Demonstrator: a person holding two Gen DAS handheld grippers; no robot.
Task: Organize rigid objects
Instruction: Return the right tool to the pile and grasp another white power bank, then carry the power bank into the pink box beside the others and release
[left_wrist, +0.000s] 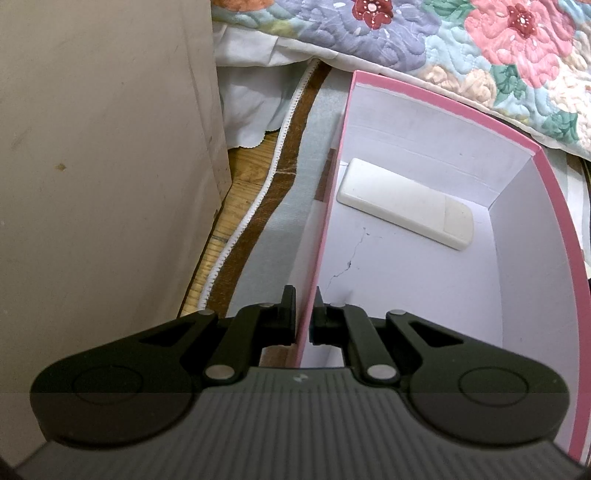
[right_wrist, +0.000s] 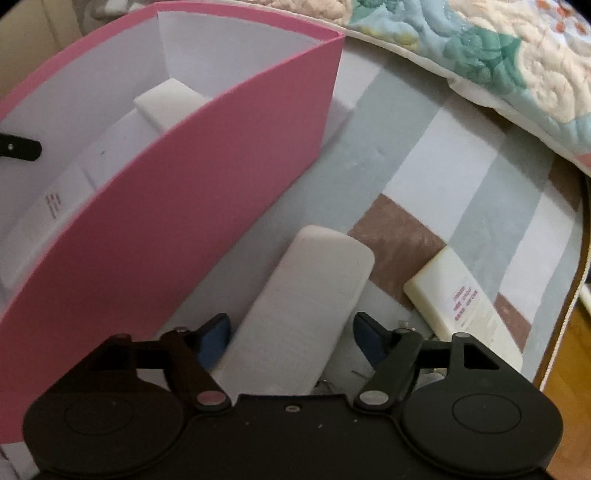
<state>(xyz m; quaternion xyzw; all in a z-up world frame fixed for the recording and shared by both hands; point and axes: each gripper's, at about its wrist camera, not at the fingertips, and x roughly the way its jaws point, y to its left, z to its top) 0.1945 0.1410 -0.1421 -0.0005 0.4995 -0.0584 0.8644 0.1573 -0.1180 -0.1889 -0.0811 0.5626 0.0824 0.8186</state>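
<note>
Main risk is w/ the right gripper (right_wrist: 290, 341): its blue-tipped fingers (right_wrist: 212, 338) stand wide open on both sides of the white remote (right_wrist: 299, 306) and I see no contact yet, so if they close off-centre the smooth rounded plastic can slip out or turn, esp. because the checked mat (right_wrist: 424, 173) under it looks soft. The box (right_wrist: 184, 206) is just left of these fingers, so a lift w/o enough height may knock its thin pink cardboard wall. The left gripper (left_wrist: 304, 321) is nearly closed on that wall, one finger outside, one inside; if it really pinches I cannot tell, and a loose hold lets the box slide. Inside, well ahead of the left fingers, lies another white remote (left_wrist: 404, 203), flat, matte, rounded corners. A cream block (right_wrist: 465, 306) w/ red print lies right of the right fingers.
</note>
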